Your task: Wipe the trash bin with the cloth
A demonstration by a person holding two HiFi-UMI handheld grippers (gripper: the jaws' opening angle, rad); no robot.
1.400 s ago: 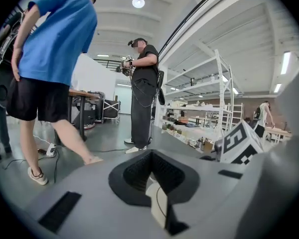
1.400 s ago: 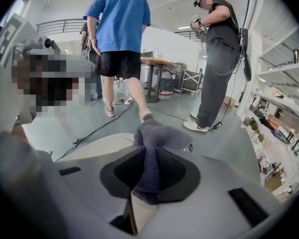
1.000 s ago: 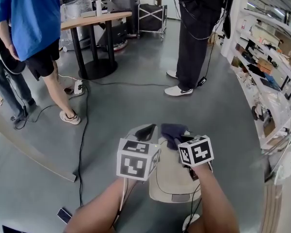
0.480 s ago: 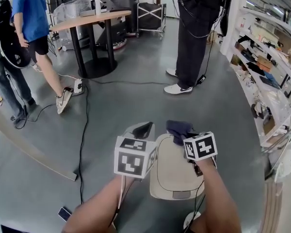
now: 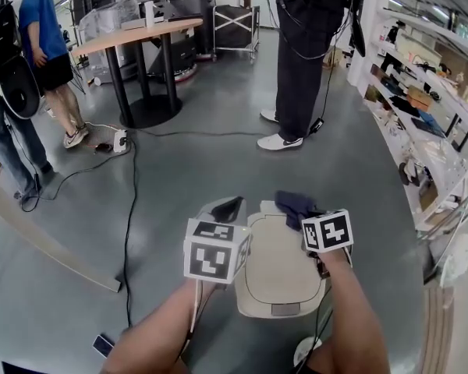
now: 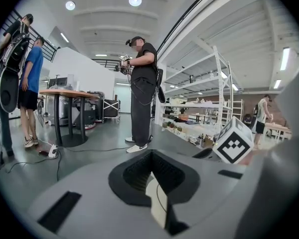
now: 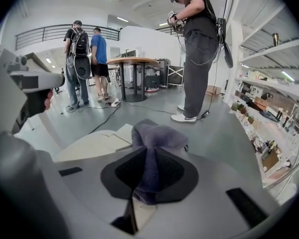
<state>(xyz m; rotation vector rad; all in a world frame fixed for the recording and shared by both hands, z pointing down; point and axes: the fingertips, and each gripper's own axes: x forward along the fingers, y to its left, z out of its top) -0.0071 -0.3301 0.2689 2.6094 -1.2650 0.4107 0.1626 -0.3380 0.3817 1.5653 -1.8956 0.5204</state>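
Note:
The beige trash bin (image 5: 277,275) stands on the floor right below me, lid closed. My right gripper (image 5: 306,211) is shut on a dark blue-grey cloth (image 5: 294,203), which rests on the lid's far right corner. In the right gripper view the cloth (image 7: 152,148) bunches out past the jaws over the bin's lid (image 7: 92,146). My left gripper (image 5: 228,207) is at the bin's far left corner. In the left gripper view its jaws are closed to a narrow V around a beige strip of the bin (image 6: 156,198).
A person in dark trousers (image 5: 300,61) stands beyond the bin with a cable trailing to the floor. Two people (image 5: 31,61) stand at far left by a round table (image 5: 136,37). A black cable (image 5: 129,209) runs along the floor on the left. Shelving (image 5: 429,107) lines the right side.
My right gripper has carried the cloth over the lid toward its far right corner. The person in blue has walked away to the far left. My left gripper has kept its place.

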